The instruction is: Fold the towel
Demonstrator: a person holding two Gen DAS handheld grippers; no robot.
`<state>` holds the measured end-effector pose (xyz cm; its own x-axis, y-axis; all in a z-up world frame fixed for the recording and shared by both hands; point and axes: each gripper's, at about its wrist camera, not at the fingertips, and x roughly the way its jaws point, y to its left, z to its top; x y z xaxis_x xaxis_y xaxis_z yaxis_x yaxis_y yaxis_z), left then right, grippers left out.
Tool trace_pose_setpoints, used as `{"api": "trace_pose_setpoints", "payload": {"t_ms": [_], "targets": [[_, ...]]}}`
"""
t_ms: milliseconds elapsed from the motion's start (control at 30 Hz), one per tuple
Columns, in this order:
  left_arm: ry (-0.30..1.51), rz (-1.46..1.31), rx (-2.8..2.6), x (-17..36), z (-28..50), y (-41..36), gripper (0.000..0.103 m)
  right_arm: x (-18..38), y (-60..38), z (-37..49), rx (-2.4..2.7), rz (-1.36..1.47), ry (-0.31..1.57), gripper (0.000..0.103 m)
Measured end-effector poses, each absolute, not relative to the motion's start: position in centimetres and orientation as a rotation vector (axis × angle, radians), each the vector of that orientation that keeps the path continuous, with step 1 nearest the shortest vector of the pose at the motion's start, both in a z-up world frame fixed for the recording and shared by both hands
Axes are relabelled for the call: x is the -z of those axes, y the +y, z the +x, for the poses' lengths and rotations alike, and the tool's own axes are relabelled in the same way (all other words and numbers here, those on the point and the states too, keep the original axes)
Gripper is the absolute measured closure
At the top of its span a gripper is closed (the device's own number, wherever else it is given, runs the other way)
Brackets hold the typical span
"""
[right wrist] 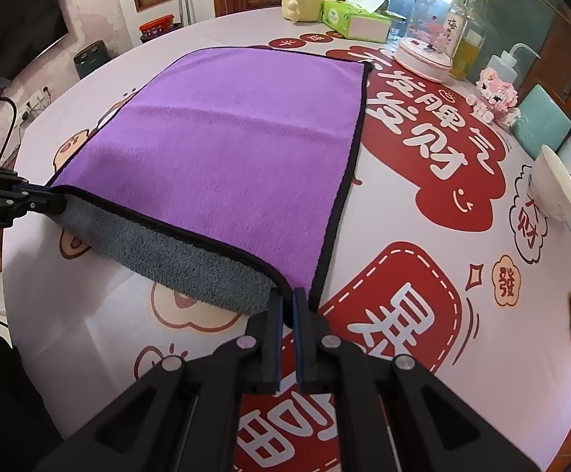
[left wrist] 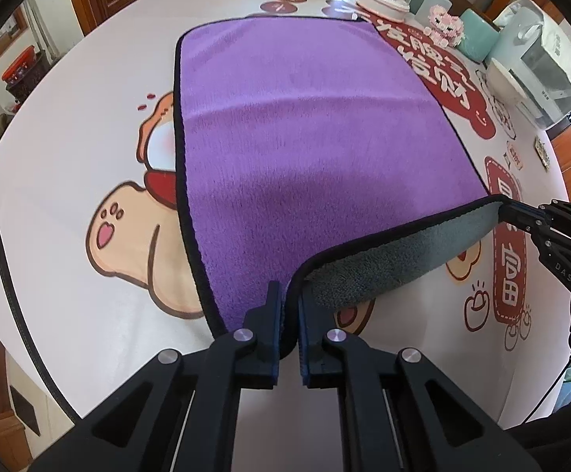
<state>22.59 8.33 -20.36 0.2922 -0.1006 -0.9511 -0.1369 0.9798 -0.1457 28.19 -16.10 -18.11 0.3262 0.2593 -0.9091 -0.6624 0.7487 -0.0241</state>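
- Pinching the towel [left wrist: 305, 137] near corners, left gripper [left wrist: 289, 314] and right gripper [right wrist: 288, 299] are closed tight on it.
- A corner may slip if one pulls harder, making the fold crooked.

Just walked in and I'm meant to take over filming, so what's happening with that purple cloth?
A person is folding the purple towel on the printed table with two handheld grippers. The left gripper pinches one near corner and the right gripper pinches the other. The near edge is lifted, showing its grey underside; the far part lies flat, so the fold is only starting.
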Motion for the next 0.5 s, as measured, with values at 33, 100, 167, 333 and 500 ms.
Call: {"api": "trace_pose_setpoints", "payload": {"t_ms": [33,100,167,333,500], "targets": [[1.271,-0.213,-0.025,20.1,22.7,8.5,0.098,17.9,-16.1,28.2,-0.627,-0.426,1.078,0.099],[1.257,-0.212,-0.025,19.4,22.9,8.8,0.098,17.3,-15.9,28.5,-0.621,-0.419,1.069,0.099],[1.231,-0.203,-0.025,18.5,23.3,8.9,0.098,16.4,-15.8,28.8,-0.609,-0.403,1.05,0.099],[1.143,-0.173,-0.027,15.6,24.9,9.7,0.098,14.1,-14.9,30.2,-0.582,-0.376,0.982,0.099],[1.048,-0.168,-0.037,12.6,26.9,11.1,0.098,12.1,-14.1,32.1,-0.561,-0.358,0.906,0.099]]}}
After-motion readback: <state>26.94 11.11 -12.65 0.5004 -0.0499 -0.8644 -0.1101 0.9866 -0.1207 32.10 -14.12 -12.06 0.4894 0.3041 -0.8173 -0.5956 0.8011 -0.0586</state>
